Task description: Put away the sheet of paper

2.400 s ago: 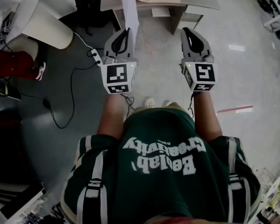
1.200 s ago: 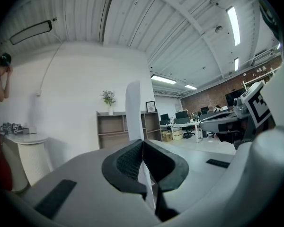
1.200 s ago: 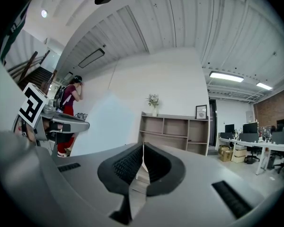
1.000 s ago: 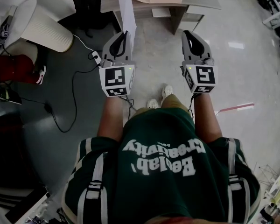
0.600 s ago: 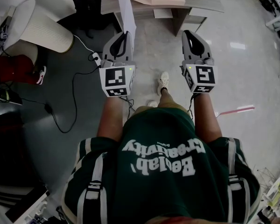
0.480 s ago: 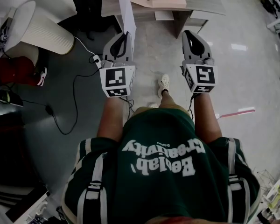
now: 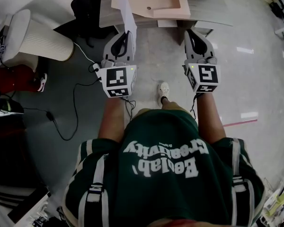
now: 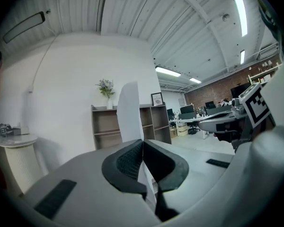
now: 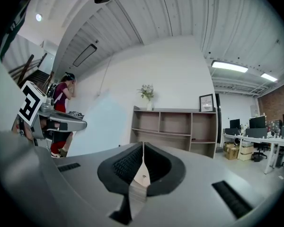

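Ahead of both sets of fingertips, on a grey desk (image 7: 209,9): a shallow pale wooden tray (image 7: 179,4), open side up, with only a small dark spot to be made out on its floor. Beyond the fingers in both gripper views: an open shelf unit (image 9: 180,126) against the white wall, contents of its compartments too small to tell, a potted plant (image 9: 147,91) and a framed picture (image 9: 206,102) on top. Pinched flat between the pressed-together pads of the left gripper (image 7: 128,31): the sheet of paper (image 7: 128,13), upright above the fingertips, its upper part in front of the tray's left edge. Right gripper (image 7: 190,31) level with the left and well apart from it, pads closed on each other with nothing clamped. Left of the left fingers, on the floor: a white ribbed cylinder (image 7: 40,37), a black bag (image 7: 85,4), a looping black cable (image 7: 73,98). Below and between the grippers: one pale shoe (image 7: 164,91).
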`<state>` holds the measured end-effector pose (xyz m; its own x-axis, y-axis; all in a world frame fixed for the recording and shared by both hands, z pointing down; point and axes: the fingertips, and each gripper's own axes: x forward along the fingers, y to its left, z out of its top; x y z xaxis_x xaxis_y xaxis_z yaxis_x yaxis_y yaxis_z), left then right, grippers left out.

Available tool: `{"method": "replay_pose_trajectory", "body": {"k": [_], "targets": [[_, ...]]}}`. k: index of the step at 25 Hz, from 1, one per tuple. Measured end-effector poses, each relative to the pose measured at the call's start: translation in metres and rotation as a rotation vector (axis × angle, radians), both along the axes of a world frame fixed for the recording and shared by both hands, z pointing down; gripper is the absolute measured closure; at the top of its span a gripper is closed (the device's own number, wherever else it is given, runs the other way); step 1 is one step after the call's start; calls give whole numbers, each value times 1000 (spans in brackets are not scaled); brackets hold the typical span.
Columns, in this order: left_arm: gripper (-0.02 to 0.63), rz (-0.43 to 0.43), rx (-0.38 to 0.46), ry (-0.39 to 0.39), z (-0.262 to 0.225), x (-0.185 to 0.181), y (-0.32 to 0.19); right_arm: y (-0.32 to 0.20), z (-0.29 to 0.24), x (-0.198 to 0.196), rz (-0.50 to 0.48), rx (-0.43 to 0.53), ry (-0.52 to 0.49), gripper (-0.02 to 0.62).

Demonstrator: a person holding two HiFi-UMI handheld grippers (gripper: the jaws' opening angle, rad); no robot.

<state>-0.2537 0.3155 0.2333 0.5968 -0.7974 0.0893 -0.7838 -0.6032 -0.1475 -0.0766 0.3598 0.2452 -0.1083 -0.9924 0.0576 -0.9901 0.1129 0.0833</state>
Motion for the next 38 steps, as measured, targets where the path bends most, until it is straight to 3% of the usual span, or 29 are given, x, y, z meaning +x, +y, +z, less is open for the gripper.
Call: {"method": "replay_pose_trajectory", "body": {"k": [15,23,31,38], "targets": [[588,-53,-4,-38,15,84,-121,-134,13,87,-58,-11,-19,558],[588,-37,-13,-47,14,111,-137,-146,17,118,-35,-16,-30,558],[588,-9,-1,-54,13,117,-144,-151,18,123,-14,-13,-35,558],[588,41,-28,-50,27,127,-189,-189,29,129,24,-36,-31,558]]}}
